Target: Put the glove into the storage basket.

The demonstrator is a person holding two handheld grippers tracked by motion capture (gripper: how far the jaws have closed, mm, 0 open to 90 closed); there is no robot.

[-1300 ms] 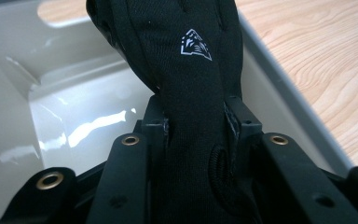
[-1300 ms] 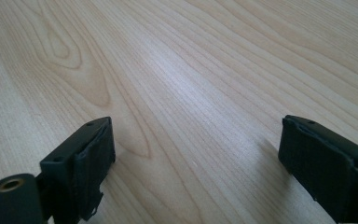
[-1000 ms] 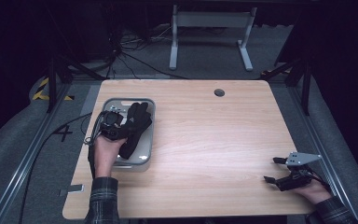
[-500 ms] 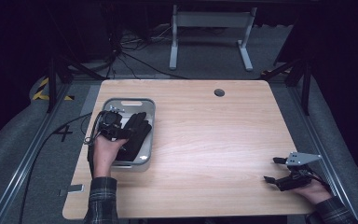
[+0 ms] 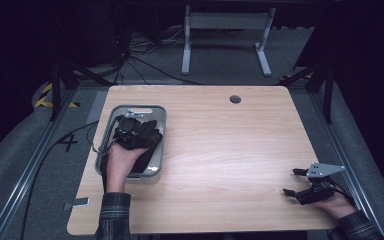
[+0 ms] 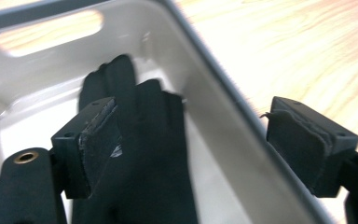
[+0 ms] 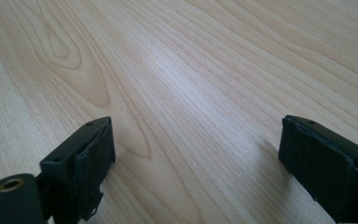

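Glove (image 6: 140, 154) is lying in the grey tray (image 5: 157, 131) — left gripper (image 6: 214, 144) is hovering spread over the rim, risking snagging it; right gripper (image 7: 200, 172) is resting spread on the table (image 5: 230, 145).

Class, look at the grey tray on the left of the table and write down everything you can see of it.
The tray is a shallow, rounded-corner rectangle, pale grey inside with a darker rim, plastic or metal by its look. A slot handle is cut in its far end wall. It lies flat near the left edge of the wooden table. A black glove lies inside. The left tongs stand open astride its side wall, one jaw inside by the glove, one outside.
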